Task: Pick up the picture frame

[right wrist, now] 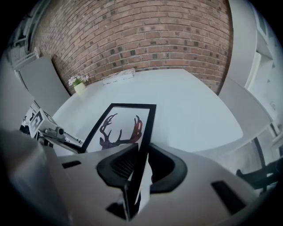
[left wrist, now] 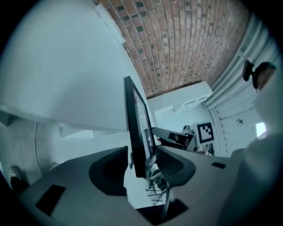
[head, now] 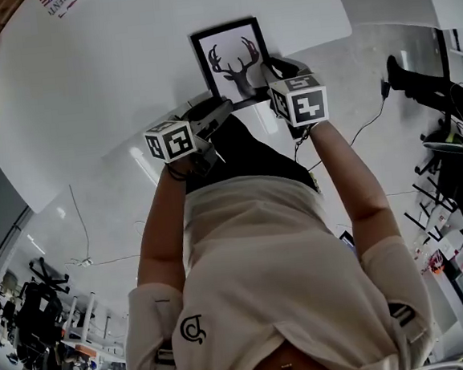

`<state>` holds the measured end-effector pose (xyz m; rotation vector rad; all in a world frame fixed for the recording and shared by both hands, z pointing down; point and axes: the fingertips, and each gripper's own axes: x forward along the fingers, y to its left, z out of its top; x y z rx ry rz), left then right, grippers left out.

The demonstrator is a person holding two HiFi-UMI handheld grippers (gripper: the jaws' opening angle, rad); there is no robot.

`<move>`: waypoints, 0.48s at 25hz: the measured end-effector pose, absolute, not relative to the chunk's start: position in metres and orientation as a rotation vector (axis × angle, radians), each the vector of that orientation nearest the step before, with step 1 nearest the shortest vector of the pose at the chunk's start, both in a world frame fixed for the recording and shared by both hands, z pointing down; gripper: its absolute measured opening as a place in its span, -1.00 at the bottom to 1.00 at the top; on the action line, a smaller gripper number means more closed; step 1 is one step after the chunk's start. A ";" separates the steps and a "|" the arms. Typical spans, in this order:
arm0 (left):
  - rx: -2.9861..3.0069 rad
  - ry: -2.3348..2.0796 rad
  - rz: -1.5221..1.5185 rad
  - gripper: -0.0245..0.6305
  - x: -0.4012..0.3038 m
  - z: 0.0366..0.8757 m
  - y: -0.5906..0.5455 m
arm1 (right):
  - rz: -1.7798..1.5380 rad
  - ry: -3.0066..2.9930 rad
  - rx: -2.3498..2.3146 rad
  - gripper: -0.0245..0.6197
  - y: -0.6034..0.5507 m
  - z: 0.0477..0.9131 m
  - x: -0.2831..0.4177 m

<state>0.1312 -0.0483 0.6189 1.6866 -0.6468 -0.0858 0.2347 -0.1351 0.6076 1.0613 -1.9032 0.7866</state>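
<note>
- The right claw [right wrist: 141, 165] is clenched on the picture frame [right wrist: 124, 128]. Its dark, ribbed pads press both faces of the thin black edge near one corner.
- From that grip the frame stretches away ahead of the claw's tips. It is a flat rectangle with a narrow black border, and its white sheet bears a dark antlered deer head [right wrist: 117, 132].
- The left claw [left wrist: 141, 163] stands released. The frame [left wrist: 135, 128] shows edge-on as a slim dark slab between its scooped grey pads, with a pale gap on the left pad's side.
- In the head view both claws [head: 217, 113] [head: 274, 72] meet the frame [head: 233, 63] at its near edge, each carrying a black-and-white marker cube [head: 169, 140] behind its jaws.
- Beyond the claws' tips spreads a smooth, white, round-edged table [head: 126, 85].
- Far ahead of the right claw rises a rough red brick wall [right wrist: 132, 39].
</note>
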 end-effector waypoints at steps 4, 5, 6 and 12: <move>1.574 -0.627 -0.202 -0.46 0.140 0.622 -0.059 | 0.783 -1.913 1.064 -0.68 -0.133 0.607 0.235; 1.558 -0.624 -0.214 -0.50 0.143 0.621 -0.060 | 0.785 -1.916 1.062 -0.68 -0.132 0.606 0.235; 1.551 -0.623 -0.217 -0.53 0.145 0.620 -0.062 | 0.788 -1.920 1.060 -0.67 -0.130 0.605 0.234; 1.543 -0.624 -0.201 -0.65 0.149 0.619 -0.064 | 0.790 -1.922 1.071 -0.67 -0.129 0.602 0.227</move>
